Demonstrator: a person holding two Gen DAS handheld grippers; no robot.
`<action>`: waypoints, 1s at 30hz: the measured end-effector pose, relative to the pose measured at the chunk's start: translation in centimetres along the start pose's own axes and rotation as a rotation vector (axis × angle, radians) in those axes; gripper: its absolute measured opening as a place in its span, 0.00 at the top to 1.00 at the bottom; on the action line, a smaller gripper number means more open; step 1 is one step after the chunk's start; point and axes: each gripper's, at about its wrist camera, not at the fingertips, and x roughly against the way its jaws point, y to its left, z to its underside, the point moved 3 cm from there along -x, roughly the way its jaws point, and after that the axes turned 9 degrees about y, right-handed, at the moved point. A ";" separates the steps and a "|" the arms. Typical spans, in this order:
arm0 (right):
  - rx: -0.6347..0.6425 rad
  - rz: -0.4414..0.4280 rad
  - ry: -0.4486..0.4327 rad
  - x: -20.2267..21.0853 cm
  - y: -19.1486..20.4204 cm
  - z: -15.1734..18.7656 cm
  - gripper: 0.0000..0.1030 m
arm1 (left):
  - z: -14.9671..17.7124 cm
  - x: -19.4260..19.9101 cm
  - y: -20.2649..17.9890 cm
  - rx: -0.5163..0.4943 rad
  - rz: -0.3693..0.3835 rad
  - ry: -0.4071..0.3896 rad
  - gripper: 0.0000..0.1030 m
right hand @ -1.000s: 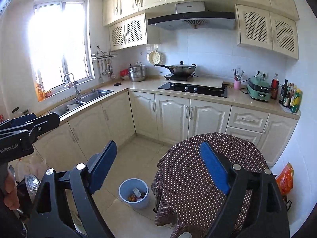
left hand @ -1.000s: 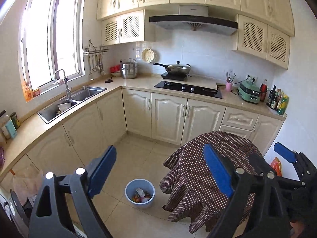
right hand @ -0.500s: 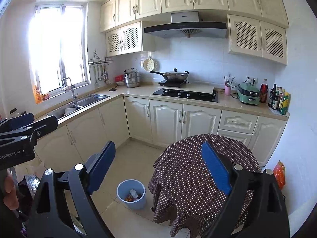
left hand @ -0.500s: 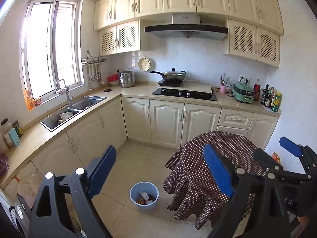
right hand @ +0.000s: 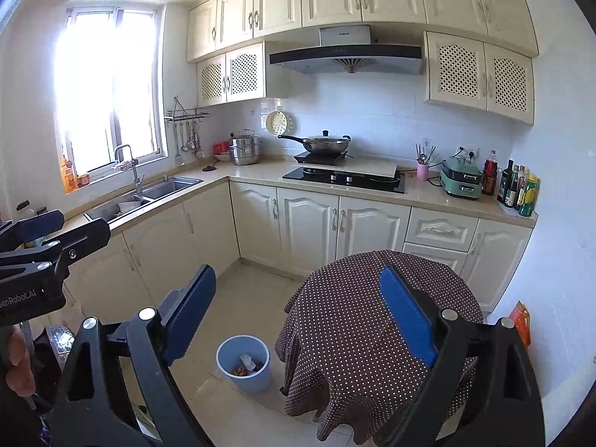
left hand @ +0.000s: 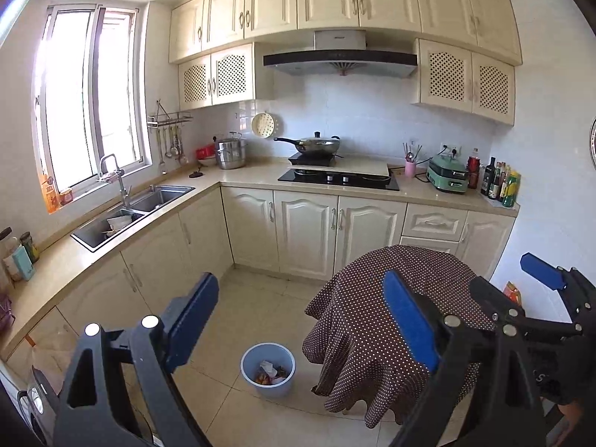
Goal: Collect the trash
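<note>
The blue bin (left hand: pixel 267 369) stood on the floor tiles (left hand: pixel 260 294) just left of the round table under its brown dotted cloth (left hand: pixel 376 320), with scraps of trash (left hand: pixel 270 371) lying inside it. I held both tools well above it. My left tool (left hand: pixel 301 322) was spread wide and held nothing; my right tool (right hand: pixel 298 316) was likewise wide and empty. Beyond ran the counter (right hand: pixel 260 171) with sink (left hand: pixel 126 210), hob (left hand: pixel 339 178) and wok (left hand: pixel 316 145).
</note>
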 end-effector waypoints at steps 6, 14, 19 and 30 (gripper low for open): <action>0.003 -0.003 0.004 0.0 0.3 0.2 0.16 | 0.1 0.1 0.1 0.007 0.002 0.000 0.14; 0.002 -0.002 0.009 0.1 0.6 0.5 0.16 | 0.2 0.1 0.2 0.016 0.000 0.009 0.14; 0.003 -0.002 0.010 0.1 0.6 0.4 0.16 | 0.4 0.0 0.2 0.014 -0.004 0.009 0.14; 0.005 -0.003 0.017 -0.1 0.8 0.7 0.16 | 0.3 -0.1 0.2 0.010 -0.007 0.011 0.14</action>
